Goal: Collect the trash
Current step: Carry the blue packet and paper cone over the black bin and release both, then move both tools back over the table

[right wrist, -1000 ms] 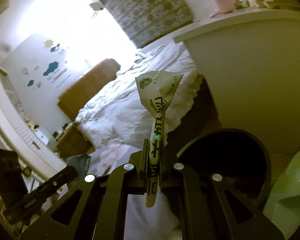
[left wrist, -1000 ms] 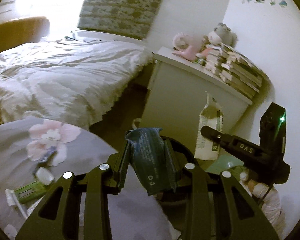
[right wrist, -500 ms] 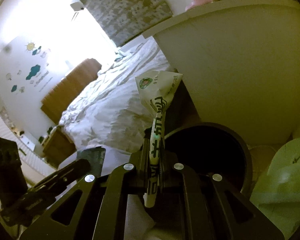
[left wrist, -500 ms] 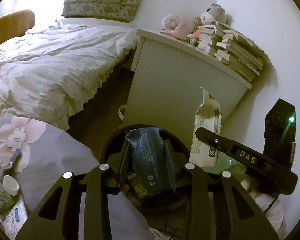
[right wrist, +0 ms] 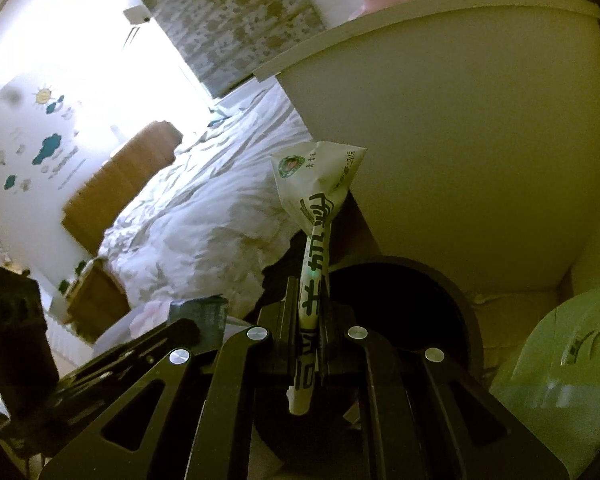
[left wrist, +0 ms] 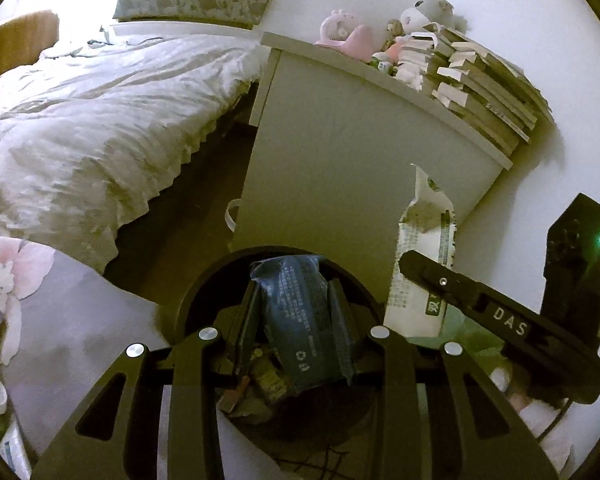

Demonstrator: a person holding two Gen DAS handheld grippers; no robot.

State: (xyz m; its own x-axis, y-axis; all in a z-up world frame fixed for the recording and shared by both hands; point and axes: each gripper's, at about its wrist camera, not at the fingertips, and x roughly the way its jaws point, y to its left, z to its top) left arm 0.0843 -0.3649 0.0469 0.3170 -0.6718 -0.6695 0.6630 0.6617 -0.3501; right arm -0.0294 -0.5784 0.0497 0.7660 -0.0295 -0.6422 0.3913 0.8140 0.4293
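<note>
So the left gripper (left wrist: 296, 312) is clamped on a crumpled dark wrapper (left wrist: 304, 320), pads pressing it from both sides. The wrapper sticks up and forward out of the jaws, and it sits right over the mouth of the round black trash bin (left wrist: 204, 280) that shows just past the fingertips. Inside the bin you can make out some scraps already lying at the bottom, brownish bits mostly, too dim to name.

The right gripper (right wrist: 307, 328) is pinched nearly flat on a white wrapper with green print (right wrist: 316, 200). Its twisted lower part runs between the pads and pokes out below them, while the puffed top fans out above the fingertips. From the right wrist view the same bin's (right wrist: 452, 292) dark opening lies just beyond and a bit to the right of that wrapper. In the left wrist view the white wrapper (left wrist: 424, 264) stands beside the bin rim, to its right.

The bin is on the floor against a white cabinet (left wrist: 340, 168), with a bed (left wrist: 100, 120) off to the left. Books (left wrist: 472, 80) are stacked on the cabinet top. A pale green lid-like thing (right wrist: 560, 368) sits at the right edge of the right view.
</note>
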